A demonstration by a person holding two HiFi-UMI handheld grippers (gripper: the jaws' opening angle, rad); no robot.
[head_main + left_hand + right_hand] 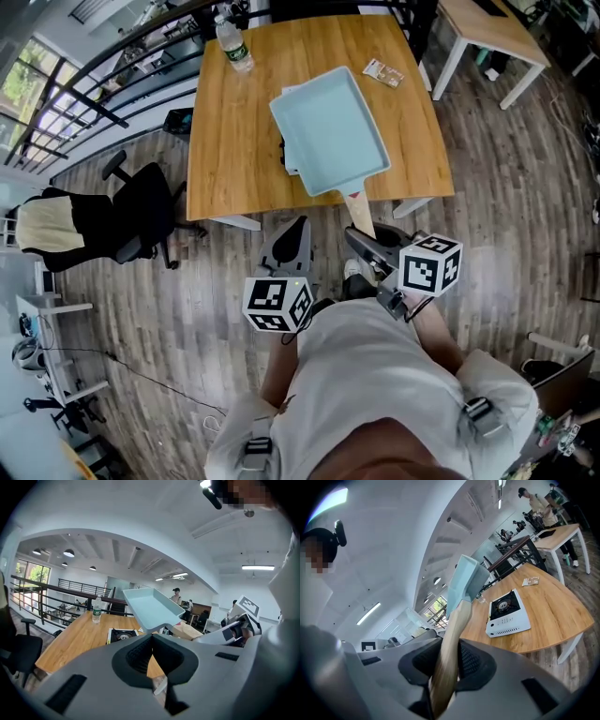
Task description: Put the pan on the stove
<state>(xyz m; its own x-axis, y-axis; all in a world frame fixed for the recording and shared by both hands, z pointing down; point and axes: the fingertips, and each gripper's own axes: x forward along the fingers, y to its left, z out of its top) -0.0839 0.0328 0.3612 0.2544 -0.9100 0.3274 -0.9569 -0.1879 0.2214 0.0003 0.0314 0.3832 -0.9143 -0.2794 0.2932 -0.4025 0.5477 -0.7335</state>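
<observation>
A pale blue square pan [330,131] with a wooden handle [357,211] hangs over the near half of the wooden table [225,141]. My right gripper [361,242] is shut on that handle just off the table's front edge. In the right gripper view the handle [450,648] runs up between the pads to the pan [464,581]. The white single-burner stove [507,612] sits on the table, mostly hidden under the pan in the head view. My left gripper [292,232] is shut and holds nothing, left of the handle. It looks toward the stove [121,635] and pan [152,609].
A water bottle [234,45] stands at the table's far left, and a small packet [382,72] lies at its far right. A black office chair [122,216] is on the floor to the left. A white table [487,37] stands at the upper right. People stand far off.
</observation>
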